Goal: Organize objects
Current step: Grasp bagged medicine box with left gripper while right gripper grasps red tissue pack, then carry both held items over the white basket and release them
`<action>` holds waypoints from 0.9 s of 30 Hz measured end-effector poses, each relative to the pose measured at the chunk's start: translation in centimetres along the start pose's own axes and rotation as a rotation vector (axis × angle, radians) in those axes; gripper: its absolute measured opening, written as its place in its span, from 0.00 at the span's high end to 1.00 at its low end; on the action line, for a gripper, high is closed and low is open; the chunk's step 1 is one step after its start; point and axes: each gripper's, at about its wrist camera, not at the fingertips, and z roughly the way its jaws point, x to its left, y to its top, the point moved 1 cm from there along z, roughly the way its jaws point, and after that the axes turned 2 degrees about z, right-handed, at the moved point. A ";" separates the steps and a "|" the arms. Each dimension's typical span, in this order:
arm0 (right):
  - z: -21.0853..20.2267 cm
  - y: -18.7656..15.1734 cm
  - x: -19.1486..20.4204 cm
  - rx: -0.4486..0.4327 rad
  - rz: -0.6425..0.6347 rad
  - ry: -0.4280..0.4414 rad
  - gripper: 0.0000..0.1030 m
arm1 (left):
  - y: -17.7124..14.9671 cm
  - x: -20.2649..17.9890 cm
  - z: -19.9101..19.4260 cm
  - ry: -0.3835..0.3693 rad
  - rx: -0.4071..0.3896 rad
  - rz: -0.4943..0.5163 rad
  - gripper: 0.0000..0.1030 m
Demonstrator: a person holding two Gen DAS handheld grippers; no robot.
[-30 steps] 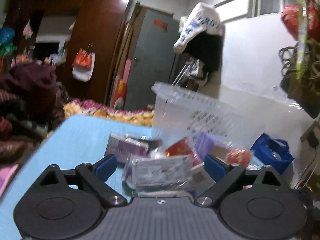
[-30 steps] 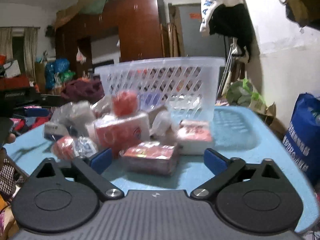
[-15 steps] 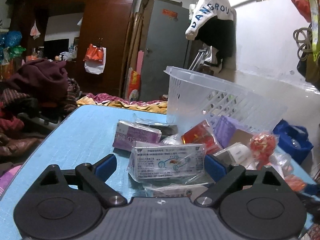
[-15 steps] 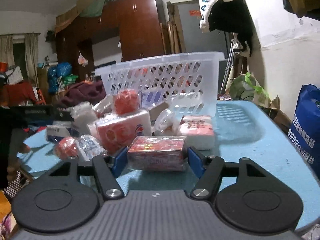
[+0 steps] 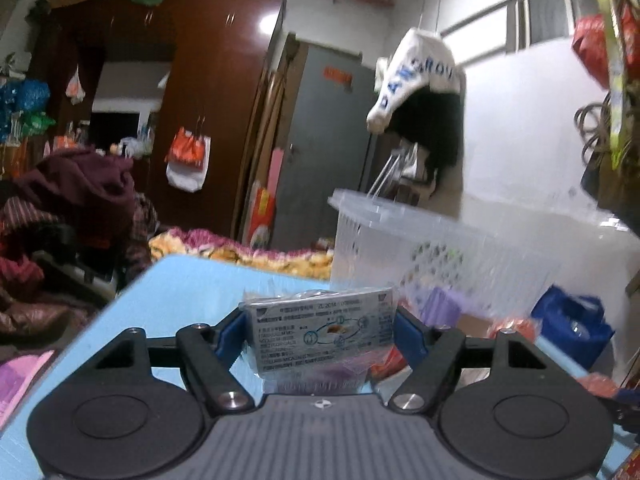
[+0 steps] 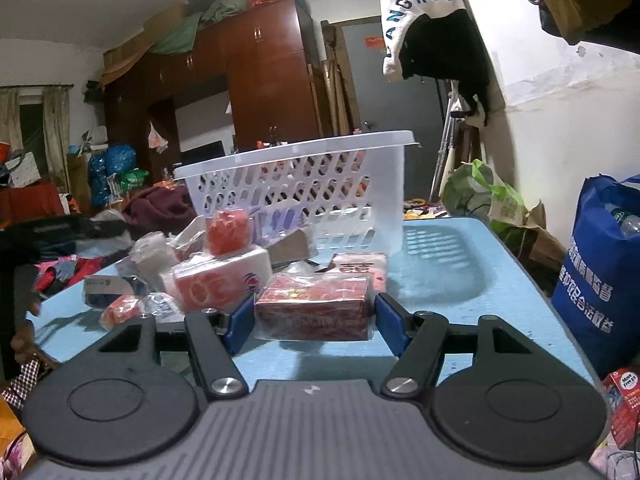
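Observation:
My left gripper (image 5: 320, 330) is shut on a clear-wrapped white packet with blue print (image 5: 322, 332) and holds it above the blue table (image 5: 180, 292). My right gripper (image 6: 310, 316) is shut on a red box in clear wrap (image 6: 314, 312), lifted just off the blue table (image 6: 460, 280). A white slotted plastic basket (image 6: 320, 184) stands at the table's far side, beyond both grippers; in the left wrist view it (image 5: 440, 248) is ahead to the right. A pile of packets lies between them.
In the right wrist view the pile holds a red-and-white tissue pack (image 6: 222, 280) with a red ball (image 6: 228, 232) on it and a white-red pack (image 6: 360, 266). A blue bag (image 6: 600, 280) stands right of the table. Clothes (image 5: 68, 200) are heaped at left.
Both grippers closed on their packets. The left one has lifted its white packet up off the pile. The right one has raised the red box slightly.

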 end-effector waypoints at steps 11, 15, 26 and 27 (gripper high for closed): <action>-1.0 5.2 -0.1 -0.079 -0.041 0.006 0.35 | 4.5 -1.8 -1.6 -0.121 -0.109 0.036 0.24; 3.0 12.6 2.0 -0.064 -0.130 0.018 0.35 | 9.9 -5.2 2.8 -0.223 -0.023 0.056 0.24; 18.1 19.0 2.3 0.280 -0.186 -0.051 0.33 | 12.9 -8.0 18.1 -0.195 0.398 -0.021 0.24; 18.1 18.8 2.5 0.265 -0.195 -0.056 0.31 | 12.5 -7.9 18.4 -0.198 0.410 -0.027 0.22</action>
